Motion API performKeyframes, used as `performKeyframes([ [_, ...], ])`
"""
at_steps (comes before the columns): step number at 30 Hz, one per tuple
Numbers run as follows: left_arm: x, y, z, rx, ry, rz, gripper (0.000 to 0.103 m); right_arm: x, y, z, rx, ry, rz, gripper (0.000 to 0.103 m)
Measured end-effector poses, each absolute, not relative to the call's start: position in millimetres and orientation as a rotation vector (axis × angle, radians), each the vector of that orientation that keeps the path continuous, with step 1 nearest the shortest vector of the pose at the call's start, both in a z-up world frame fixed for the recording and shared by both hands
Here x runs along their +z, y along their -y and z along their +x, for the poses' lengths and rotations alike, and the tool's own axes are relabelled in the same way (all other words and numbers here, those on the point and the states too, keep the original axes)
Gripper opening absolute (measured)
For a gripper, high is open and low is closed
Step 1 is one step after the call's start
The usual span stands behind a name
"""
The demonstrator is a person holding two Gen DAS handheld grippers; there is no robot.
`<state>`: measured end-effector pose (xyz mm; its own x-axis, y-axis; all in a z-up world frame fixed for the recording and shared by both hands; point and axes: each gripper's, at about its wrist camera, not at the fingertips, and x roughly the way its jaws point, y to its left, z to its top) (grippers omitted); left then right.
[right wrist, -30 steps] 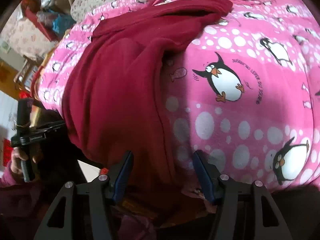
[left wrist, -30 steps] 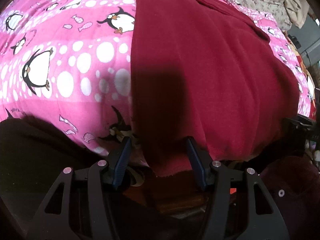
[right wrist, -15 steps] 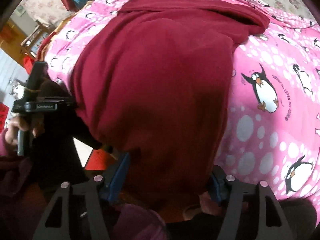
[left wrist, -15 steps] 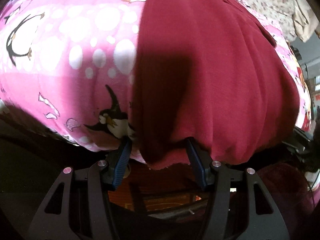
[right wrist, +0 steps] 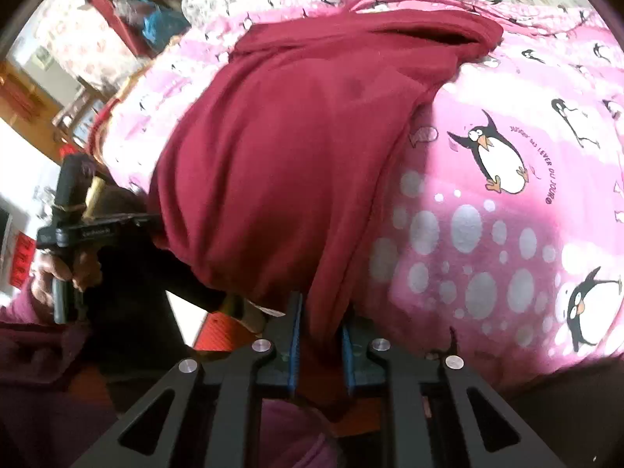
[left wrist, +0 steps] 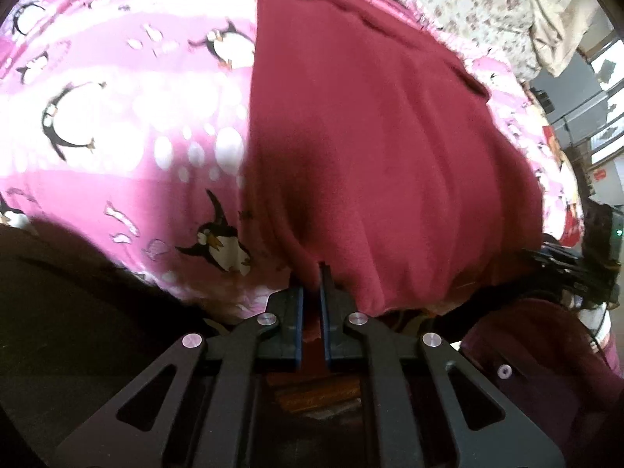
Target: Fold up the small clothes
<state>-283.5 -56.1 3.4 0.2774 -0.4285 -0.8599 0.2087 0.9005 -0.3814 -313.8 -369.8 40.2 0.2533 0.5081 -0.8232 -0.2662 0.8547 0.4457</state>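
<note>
A dark red garment [left wrist: 382, 148] lies spread on a pink penguin blanket [left wrist: 117, 124], its near hem hanging over the bed's front edge. My left gripper [left wrist: 312, 277] is shut on the hem near its left corner. In the right wrist view the same garment [right wrist: 280, 163] fills the middle, and my right gripper [right wrist: 318, 312] is shut on the hem near its right corner. The left gripper [right wrist: 82, 230], held in a hand, shows at the left of that view.
The pink blanket [right wrist: 507, 214] covers the bed. A floral sheet [left wrist: 487, 11] lies at the far end. Furniture and clutter [right wrist: 128, 19] stand beyond the bed's left side. The person's purple sleeve [left wrist: 546, 370] is close by.
Both grippers were open around the garment's near hem. They have closed on it, and the cloth now bunches between the fingers.
</note>
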Motion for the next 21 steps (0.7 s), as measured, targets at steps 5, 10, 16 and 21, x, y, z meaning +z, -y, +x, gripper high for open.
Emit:
performKeyframes([
  [5, 12, 39, -291, -0.436, -1.183, -0.215, 0.005, 47, 373, -320, 0.560, -1.189, 0.280, 0.015],
  [10, 3, 36, -289, -0.413, -1.211, -0.226, 0.005, 30, 367, -312, 0.523, -1.248, 0.305, 0.016],
  [16, 3, 47, -282, -0.422, -1.209, -0.228, 0.005, 10, 361, -298, 0.511, -1.333, 0.317, 0.047],
  [21, 18, 40, -284, -0.449, -1.169, -0.262, 0.005, 17, 346, -303, 0.607, -1.292, 0.274, 0.017],
])
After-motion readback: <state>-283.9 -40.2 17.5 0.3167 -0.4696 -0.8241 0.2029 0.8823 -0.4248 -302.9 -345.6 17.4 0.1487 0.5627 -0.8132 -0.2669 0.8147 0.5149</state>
